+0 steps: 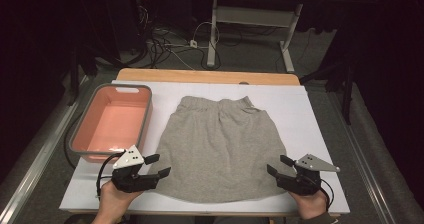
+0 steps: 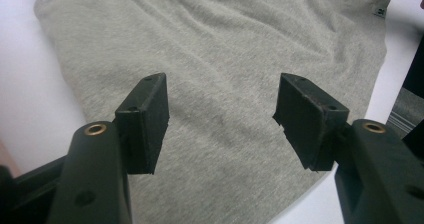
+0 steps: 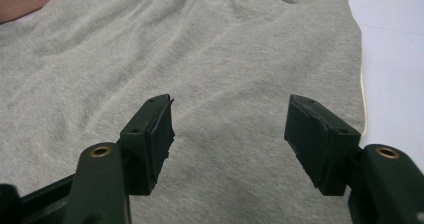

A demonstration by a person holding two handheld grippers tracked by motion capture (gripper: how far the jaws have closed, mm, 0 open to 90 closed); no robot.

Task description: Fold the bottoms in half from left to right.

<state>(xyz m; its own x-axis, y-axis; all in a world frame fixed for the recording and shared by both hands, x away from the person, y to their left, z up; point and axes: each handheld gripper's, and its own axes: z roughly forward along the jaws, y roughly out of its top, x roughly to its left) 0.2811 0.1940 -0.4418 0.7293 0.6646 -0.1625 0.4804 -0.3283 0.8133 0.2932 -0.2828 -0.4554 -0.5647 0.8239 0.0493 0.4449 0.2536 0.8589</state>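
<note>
Both jaws gape wide, empty, at the grey skirt's (image 1: pixel 220 149) hem, seven and five o'clock. A shallow bite by the left gripper (image 1: pixel 156 166) or right gripper (image 1: pixel 276 166) could slip, bunching fabric unevenly.

pink bin (image 1: pixel 112 121) blocks left, right side open

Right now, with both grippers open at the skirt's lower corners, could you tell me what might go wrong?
1. The grey skirt lies flat on the white board; the left gripper could pinch only the top layer.
2. The right gripper may miss the thin hem.
3. The pink tub sits close beside it and could be knocked.
</note>
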